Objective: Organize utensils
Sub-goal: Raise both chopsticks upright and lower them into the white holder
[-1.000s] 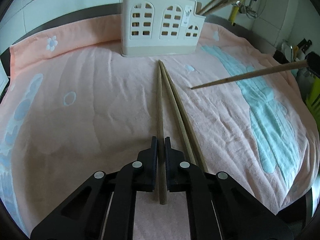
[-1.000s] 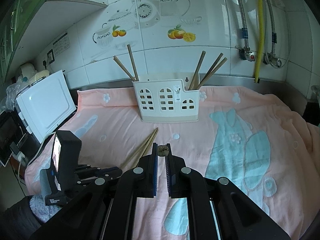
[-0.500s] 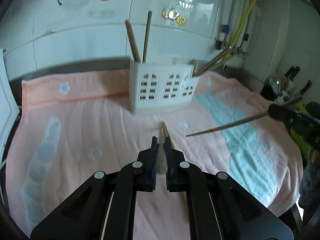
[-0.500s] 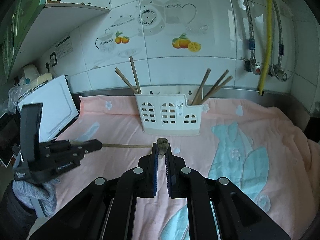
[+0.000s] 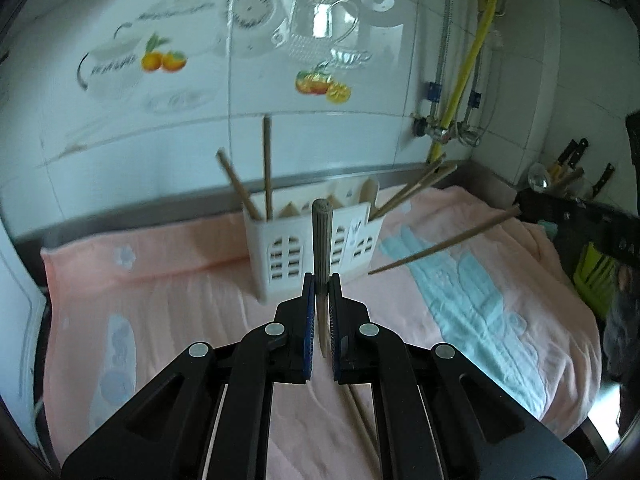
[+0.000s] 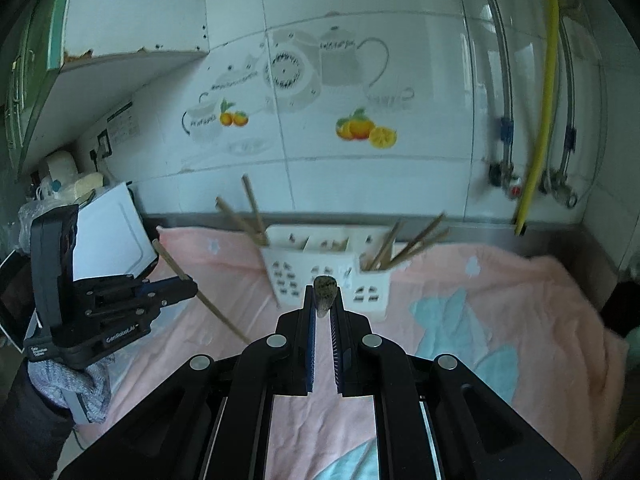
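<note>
Utensil holder [image 5: 316, 246]: middle of front face hidden behind held chopstick [image 5: 321, 240]; compartment interiors unreadable through motion blur.
Loose chopsticks [image 5: 362, 424] on towel: upper lengths hidden behind left tongs [image 5: 321, 300].
Knives [image 5: 568, 156], far right: too small and blurred to count.
Holder's rim in right wrist view [image 6: 320, 246]: smeared, contents indistinct.
Person's sleeve [image 6: 24, 424]: cut off by frame edge.

We see a pink towel [image 6: 500, 280] over the counter | tiled wall [image 6: 360, 40] behind the towel | yellow hose [image 6: 540, 120] on that wall, right | knives [image 5: 572, 156] right of the towel
</note>
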`<act>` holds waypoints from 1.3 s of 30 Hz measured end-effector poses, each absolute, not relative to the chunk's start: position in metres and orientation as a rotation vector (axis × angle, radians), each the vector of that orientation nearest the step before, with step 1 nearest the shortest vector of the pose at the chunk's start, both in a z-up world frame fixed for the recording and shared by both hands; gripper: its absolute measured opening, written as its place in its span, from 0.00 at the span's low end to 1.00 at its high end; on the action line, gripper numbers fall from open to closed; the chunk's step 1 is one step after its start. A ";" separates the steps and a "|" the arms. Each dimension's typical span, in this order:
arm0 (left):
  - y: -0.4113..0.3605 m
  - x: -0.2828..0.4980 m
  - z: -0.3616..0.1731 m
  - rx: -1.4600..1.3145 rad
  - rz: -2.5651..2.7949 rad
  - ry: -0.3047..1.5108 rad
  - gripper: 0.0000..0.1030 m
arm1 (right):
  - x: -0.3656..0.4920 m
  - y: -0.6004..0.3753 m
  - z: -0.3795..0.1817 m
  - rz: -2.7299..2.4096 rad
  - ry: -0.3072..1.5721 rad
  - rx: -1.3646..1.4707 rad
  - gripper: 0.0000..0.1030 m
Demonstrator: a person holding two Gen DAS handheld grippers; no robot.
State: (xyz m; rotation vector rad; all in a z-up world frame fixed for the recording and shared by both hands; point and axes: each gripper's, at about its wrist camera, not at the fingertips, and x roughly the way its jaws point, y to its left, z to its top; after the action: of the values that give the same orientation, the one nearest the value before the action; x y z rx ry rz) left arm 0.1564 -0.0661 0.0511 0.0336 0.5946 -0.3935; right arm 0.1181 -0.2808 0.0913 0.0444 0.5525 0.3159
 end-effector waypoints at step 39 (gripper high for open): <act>-0.096 0.272 0.104 0.100 -0.295 0.567 0.06 | 0.264 -0.297 0.093 0.241 0.742 -0.049 0.07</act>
State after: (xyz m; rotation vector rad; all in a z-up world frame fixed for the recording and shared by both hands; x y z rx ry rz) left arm 0.2720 -0.0965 0.1037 0.1005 0.5667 -0.2947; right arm 0.2635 -0.2967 0.0934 -0.0492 0.7420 0.2408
